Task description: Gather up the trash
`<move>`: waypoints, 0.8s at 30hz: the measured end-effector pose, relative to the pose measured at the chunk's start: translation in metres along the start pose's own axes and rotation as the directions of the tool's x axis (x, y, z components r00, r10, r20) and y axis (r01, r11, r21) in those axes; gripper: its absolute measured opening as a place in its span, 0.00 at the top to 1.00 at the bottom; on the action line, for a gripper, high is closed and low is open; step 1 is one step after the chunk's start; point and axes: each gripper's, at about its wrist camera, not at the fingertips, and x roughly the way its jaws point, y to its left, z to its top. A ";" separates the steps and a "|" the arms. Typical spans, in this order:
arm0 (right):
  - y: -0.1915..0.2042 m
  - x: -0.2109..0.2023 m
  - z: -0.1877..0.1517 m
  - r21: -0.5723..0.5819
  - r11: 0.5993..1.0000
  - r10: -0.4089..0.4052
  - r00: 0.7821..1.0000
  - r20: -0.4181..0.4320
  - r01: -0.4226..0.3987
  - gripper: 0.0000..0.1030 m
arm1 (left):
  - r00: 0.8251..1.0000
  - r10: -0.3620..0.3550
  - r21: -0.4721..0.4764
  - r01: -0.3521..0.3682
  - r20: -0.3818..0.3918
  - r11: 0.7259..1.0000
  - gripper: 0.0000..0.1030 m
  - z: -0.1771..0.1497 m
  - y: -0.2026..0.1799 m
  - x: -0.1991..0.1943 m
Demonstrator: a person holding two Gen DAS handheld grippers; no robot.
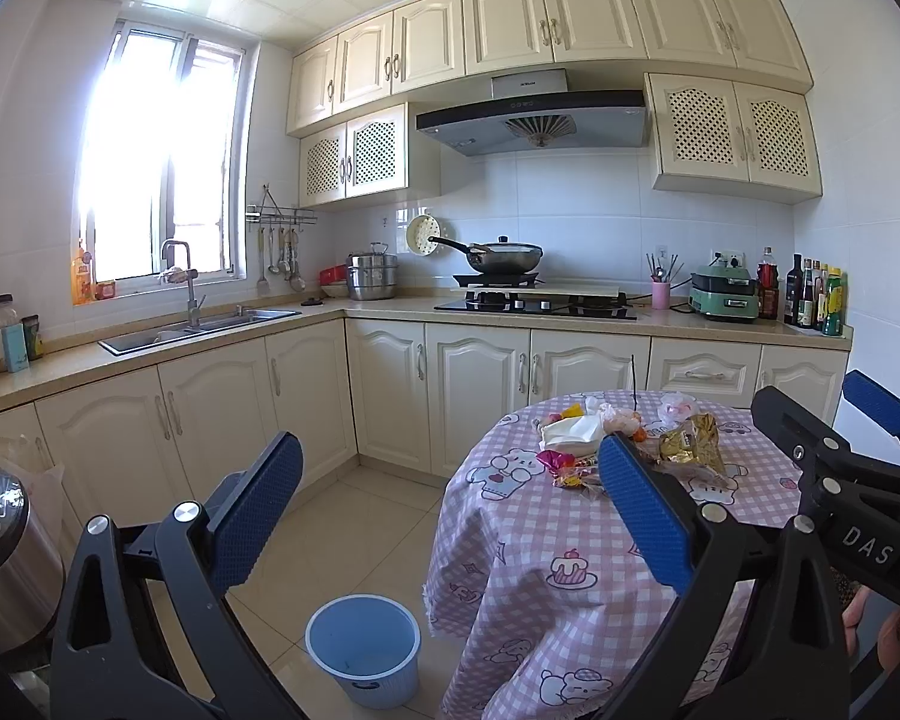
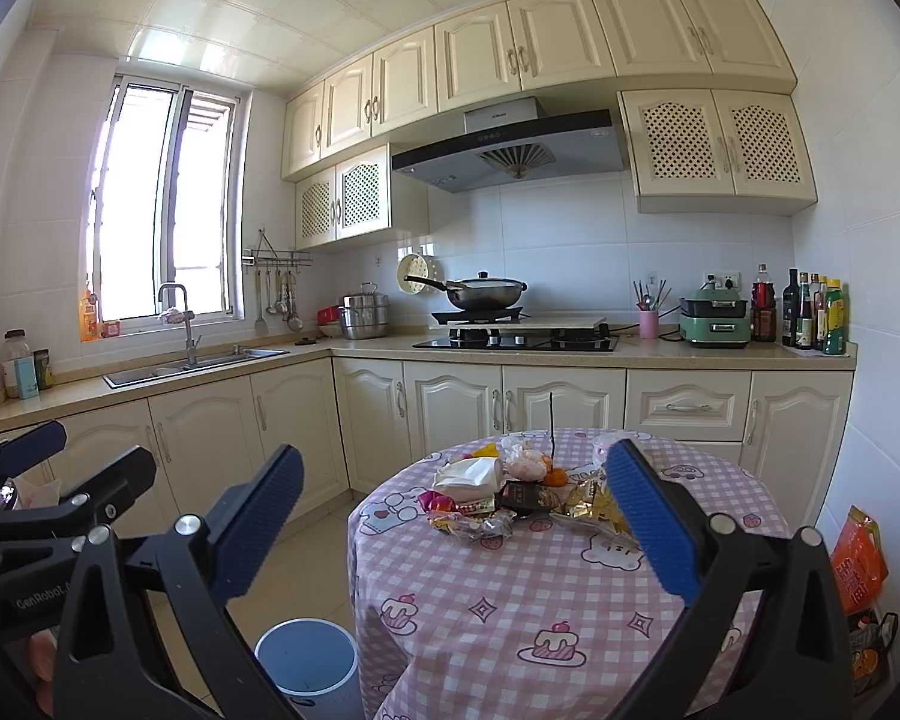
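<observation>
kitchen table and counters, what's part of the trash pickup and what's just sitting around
For the job:
- wrapper pile on the round table
- gold foil bag
- white tissue pack
- blue bin on the floor

Just lying about:
- wok
- steel pot
- sauce bottles
- green cooker

Trash sits in one loose heap on my round table (image 2: 546,588), toward its far side, under a pink check cloth. Bin (image 2: 306,660) stands on the floor just left of the table: pale blue, round, upright, open top, looks nearly empty inside. Heap contents: white crumpled tissue (image 2: 468,474) at left; gold foil wrapper (image 1: 690,441) at right, crinkled, lying flat; pink wrapper (image 2: 435,501) at near left edge; clear bag (image 2: 525,459) of orange-pink stuff behind; dark packet (image 2: 525,495) mid-heap; small orange fruit (image 2: 555,477) beside it. Pieces touch or overlap.
</observation>
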 end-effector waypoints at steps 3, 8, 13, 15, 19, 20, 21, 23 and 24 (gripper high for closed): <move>0.000 0.000 0.000 0.001 1.000 0.000 1.000 -0.001 0.000 0.04 | 1.000 0.000 -0.001 0.000 -0.001 1.000 0.07 -0.001 0.000 0.000; 0.000 0.001 -0.003 0.001 1.000 0.001 1.000 -0.003 -0.001 0.04 | 1.000 0.001 -0.001 -0.001 -0.001 1.000 0.07 0.000 0.000 0.000; 0.000 0.000 -0.004 0.003 1.000 0.000 1.000 -0.005 0.000 0.04 | 1.000 0.002 -0.001 -0.002 -0.004 1.000 0.07 -0.003 0.001 0.001; -0.002 -0.001 -0.006 0.004 1.000 0.001 1.000 -0.006 -0.001 0.04 | 1.000 0.002 -0.002 -0.002 -0.005 1.000 0.07 -0.004 0.001 0.001; -0.002 -0.001 -0.006 0.005 1.000 0.002 1.000 -0.007 -0.001 0.04 | 1.000 0.002 -0.001 -0.002 -0.005 1.000 0.07 -0.004 0.001 0.001; -0.003 -0.001 -0.005 0.005 1.000 0.001 1.000 -0.007 -0.001 0.04 | 1.000 0.002 -0.001 -0.002 -0.006 1.000 0.07 -0.005 0.001 0.001; -0.003 -0.001 -0.005 0.004 1.000 0.001 1.000 -0.008 -0.001 0.04 | 1.000 0.002 -0.001 -0.002 -0.007 1.000 0.07 -0.005 0.001 0.001; -0.003 -0.001 -0.005 0.005 1.000 0.002 1.000 -0.008 -0.002 0.04 | 1.000 0.003 -0.001 -0.003 -0.007 1.000 0.07 -0.006 0.002 0.001; -0.003 -0.001 -0.005 0.006 1.000 0.002 1.000 -0.009 -0.002 0.04 | 1.000 0.003 -0.001 -0.003 -0.008 1.000 0.07 -0.006 0.002 0.001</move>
